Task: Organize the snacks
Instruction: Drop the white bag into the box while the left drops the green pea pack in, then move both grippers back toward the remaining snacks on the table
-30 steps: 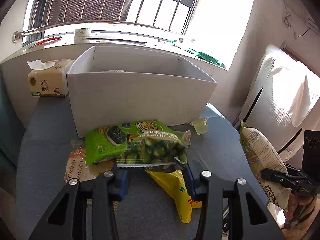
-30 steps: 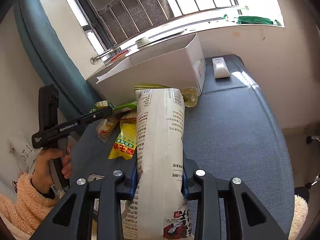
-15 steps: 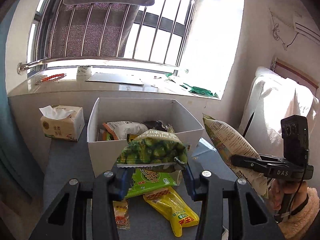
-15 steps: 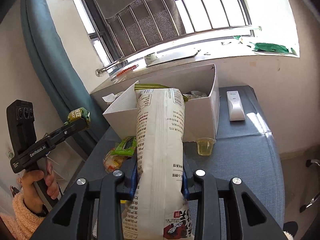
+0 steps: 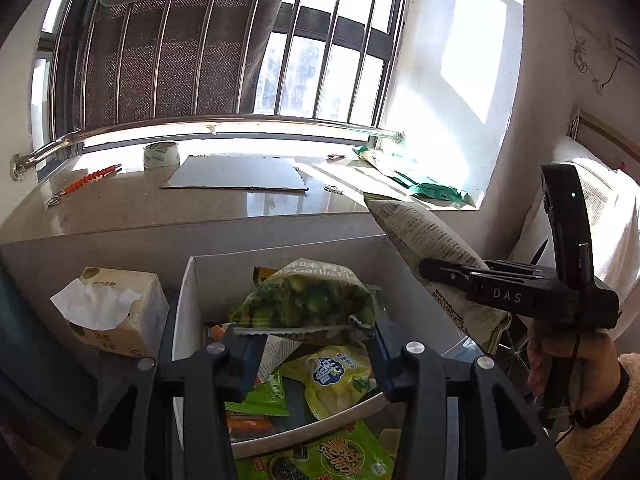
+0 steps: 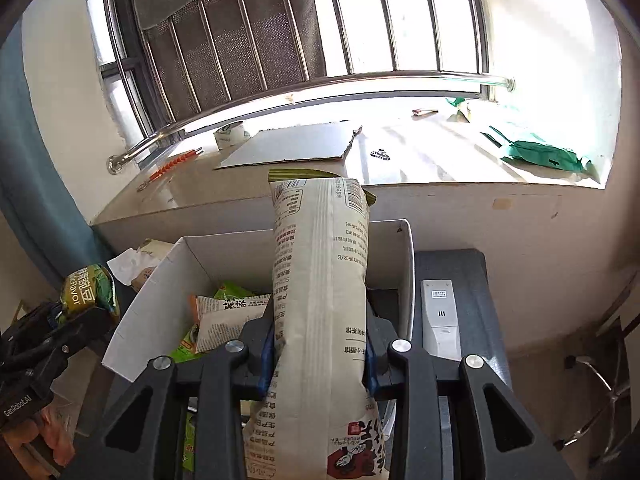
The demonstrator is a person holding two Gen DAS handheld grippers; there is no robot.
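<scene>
Sunlit barred window point(image 5: 280, 60) and stone sill point(image 5: 200, 200) back the grey surface point(image 6: 476, 280).

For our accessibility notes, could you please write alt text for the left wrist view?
The left gripper, jaws opening, carries a green pea snack bag above a white box of snacks. At right, the right gripper grips a tall cream bag; a tissue pack sits left.

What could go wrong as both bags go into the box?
The left gripper is opening on the green pea bag above the box; released here it may land on the heap and slide. The tall white bag in the right gripper stands above the rim and could catch on the wall or the other gripper.
</scene>
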